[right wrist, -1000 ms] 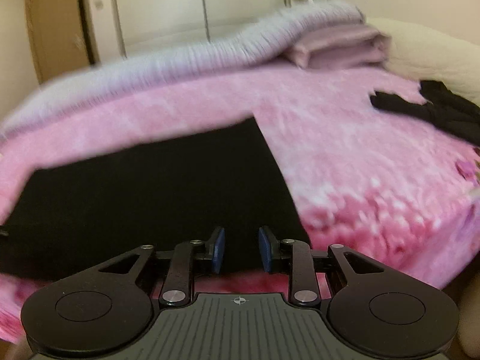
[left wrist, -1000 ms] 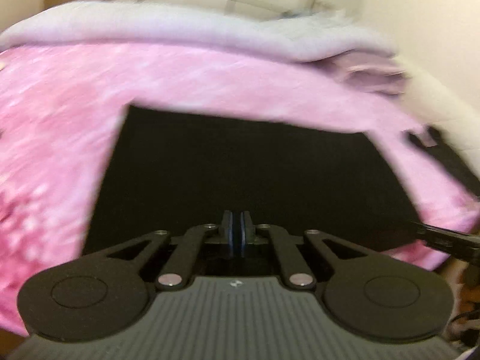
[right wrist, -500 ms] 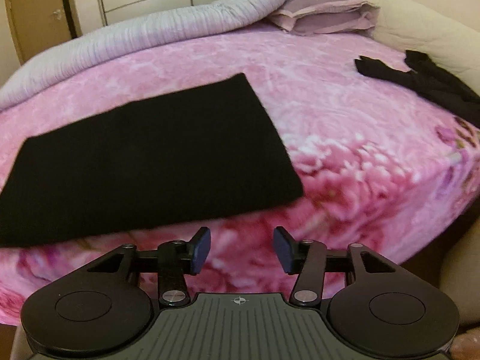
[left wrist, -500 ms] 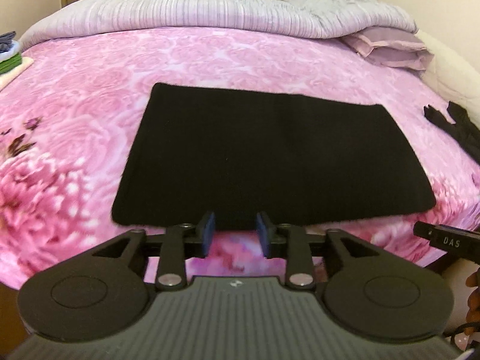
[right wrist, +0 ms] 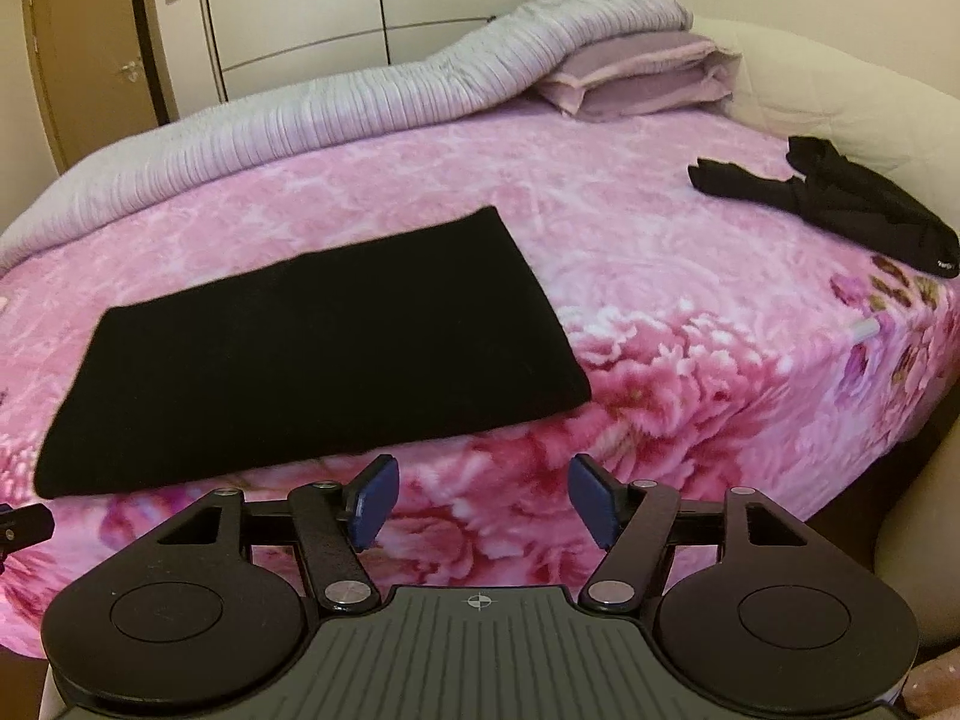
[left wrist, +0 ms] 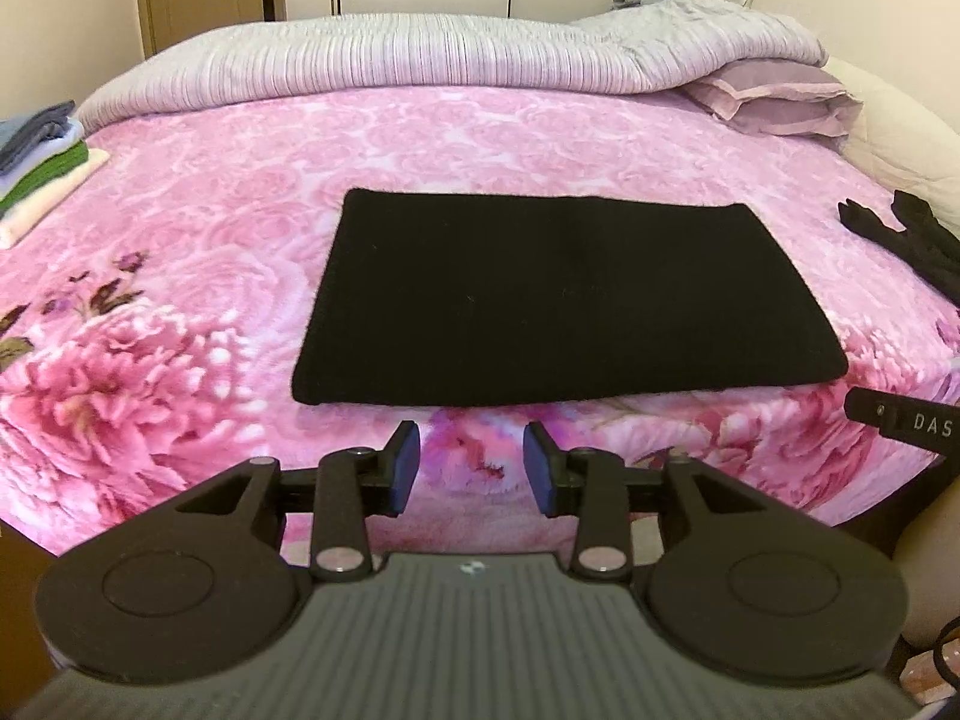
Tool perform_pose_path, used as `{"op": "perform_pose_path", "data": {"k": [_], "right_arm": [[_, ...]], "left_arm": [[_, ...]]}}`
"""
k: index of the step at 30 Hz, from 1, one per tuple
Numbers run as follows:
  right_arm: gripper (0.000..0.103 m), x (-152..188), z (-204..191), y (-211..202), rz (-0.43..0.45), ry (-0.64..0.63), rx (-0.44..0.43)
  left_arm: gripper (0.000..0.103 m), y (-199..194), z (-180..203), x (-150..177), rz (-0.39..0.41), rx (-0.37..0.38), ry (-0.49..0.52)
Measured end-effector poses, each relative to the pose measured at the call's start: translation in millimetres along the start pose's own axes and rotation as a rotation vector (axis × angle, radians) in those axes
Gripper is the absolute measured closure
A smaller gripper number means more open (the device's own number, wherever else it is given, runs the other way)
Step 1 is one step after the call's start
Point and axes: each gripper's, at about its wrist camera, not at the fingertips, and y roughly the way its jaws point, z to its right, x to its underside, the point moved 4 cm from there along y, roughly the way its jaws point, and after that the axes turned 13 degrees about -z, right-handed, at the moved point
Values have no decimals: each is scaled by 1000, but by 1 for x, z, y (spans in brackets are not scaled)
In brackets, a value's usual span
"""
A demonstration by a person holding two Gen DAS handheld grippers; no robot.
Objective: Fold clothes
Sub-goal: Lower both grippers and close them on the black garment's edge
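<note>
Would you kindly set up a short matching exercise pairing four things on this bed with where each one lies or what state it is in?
Things:
1. folded black garment
2. crumpled black garment
3. stack of folded clothes
4. purple pillow

Places or states:
A. at the far left edge of the bed, in the left wrist view
B. flat rectangle in the middle of the pink floral blanket
C. at the head end, partly under the rolled lilac duvet
D. unfolded heap near the right edge

Pairs: 1-B, 2-D, 3-A, 4-C
</note>
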Motion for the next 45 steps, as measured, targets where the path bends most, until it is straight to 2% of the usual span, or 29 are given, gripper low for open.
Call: {"op": "perform_pose_path", "data": {"k": [12, 18, 27, 30, 32, 34, 37, 39, 41, 43, 45], "right_arm": [[36, 9, -14, -23, 28, -46, -24], [35, 9, -5, -18, 25, -17, -14], [35, 8, 7, 10, -40, 38, -8], [35, 7, 11, 23, -60, 61, -15], [35, 6, 20, 32, -47, 117, -87], [35, 3, 33, 40, -49, 217, -197], [35, 1, 62, 57, -54, 458, -380], [35, 0, 81, 68, -51, 624, -502], [35, 0, 95, 79, -48, 762, -595], [35, -2, 106, 89, -45, 854, -657], [35, -6, 110, 97, -66, 880, -632]], "left_arm": [[65, -22, -3, 7, 34, -17, 9], [65, -12, 5, 4, 11, -11, 37], [65, 24, 1, 1, -66, -23, 25], [65, 31, -4, -3, -47, 36, 2], [65, 32, -9, -8, -14, 107, -22], [66, 32, -13, -16, 34, 182, -43], [68, 38, -11, -27, 69, 253, -44], [75, 47, -5, -33, 69, 280, -22], [90, 56, 1, -40, 70, 306, 1], [90, 65, 7, -46, 71, 333, 23], [90, 74, 13, -53, 71, 359, 46]]}}
